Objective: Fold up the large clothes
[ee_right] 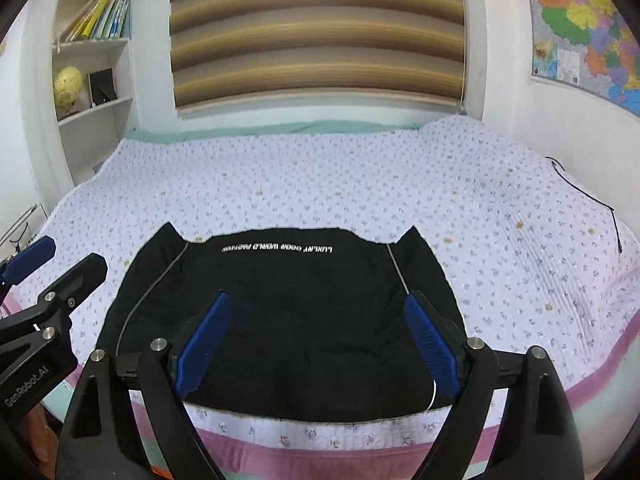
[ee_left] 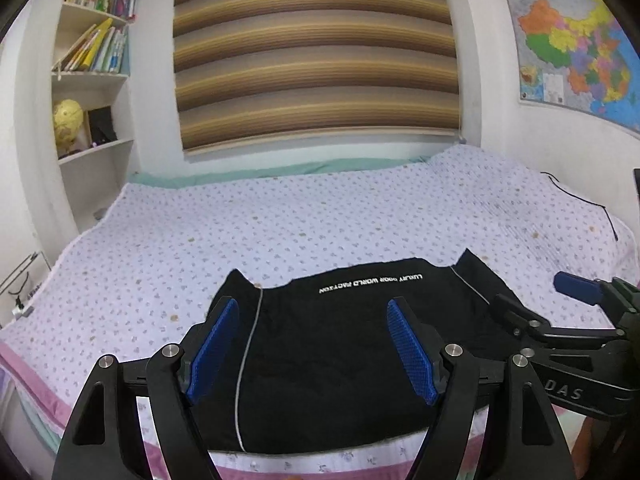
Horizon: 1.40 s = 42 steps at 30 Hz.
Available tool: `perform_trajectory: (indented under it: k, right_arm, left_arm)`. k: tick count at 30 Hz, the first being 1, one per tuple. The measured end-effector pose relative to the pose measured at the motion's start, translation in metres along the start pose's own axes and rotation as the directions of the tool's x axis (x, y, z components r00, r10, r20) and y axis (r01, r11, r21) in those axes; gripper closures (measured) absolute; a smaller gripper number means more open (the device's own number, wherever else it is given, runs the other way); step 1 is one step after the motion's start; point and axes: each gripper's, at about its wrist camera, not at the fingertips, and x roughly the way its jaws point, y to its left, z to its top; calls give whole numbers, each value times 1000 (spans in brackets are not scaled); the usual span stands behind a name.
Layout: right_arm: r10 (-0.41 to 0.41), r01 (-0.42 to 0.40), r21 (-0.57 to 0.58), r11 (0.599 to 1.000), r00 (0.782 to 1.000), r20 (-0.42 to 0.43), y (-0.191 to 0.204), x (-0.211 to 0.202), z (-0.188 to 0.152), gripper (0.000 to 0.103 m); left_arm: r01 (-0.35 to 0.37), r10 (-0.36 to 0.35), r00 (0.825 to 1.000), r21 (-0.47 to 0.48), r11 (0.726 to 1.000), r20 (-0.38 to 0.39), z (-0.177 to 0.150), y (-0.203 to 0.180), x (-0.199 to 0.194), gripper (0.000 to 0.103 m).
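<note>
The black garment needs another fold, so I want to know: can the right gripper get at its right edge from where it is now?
Probably yes. The right gripper is open above the black garment, whose right edge lies bare on the bedspread; the left gripper is off to the other side.

Black garment flat on floral bedspread — right tongs spread wide above it, empty

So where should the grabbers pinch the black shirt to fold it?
Probably the near hem corners of the black shirt, coming in from the bed's front edge. It lies flat, so only the edges give something to pinch. Both the left gripper and the right gripper hang open, one toward each side.
</note>
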Motion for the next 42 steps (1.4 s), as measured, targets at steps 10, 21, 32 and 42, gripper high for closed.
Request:
perform_trajectory:
  k: [10, 21, 32, 42]
  right_arm:
    - [-19, 19, -6, 1000, 1000, -22, 12, 7, -9, 11]
    - [-24, 24, -12, 1000, 998, -59, 15, 23, -16, 11]
    - [-17, 17, 1, 1000, 997, -77, 11, 26, -20, 11]
    - [-29, 30, 17, 999, 997, -69, 9, 20, -22, 11]
  left_arm:
    - [-14, 13, 999, -9, 1000, -46, -11, -2, 14, 25]
    - [-25, 24, 996, -8, 1000, -84, -21, 1, 28, 25]
    - [-19, 15, 993, -34, 999, -114, -24, 7, 30, 25]
    - [-5, 5, 995, 1, 1000, -104, -25, -4, 26, 25]
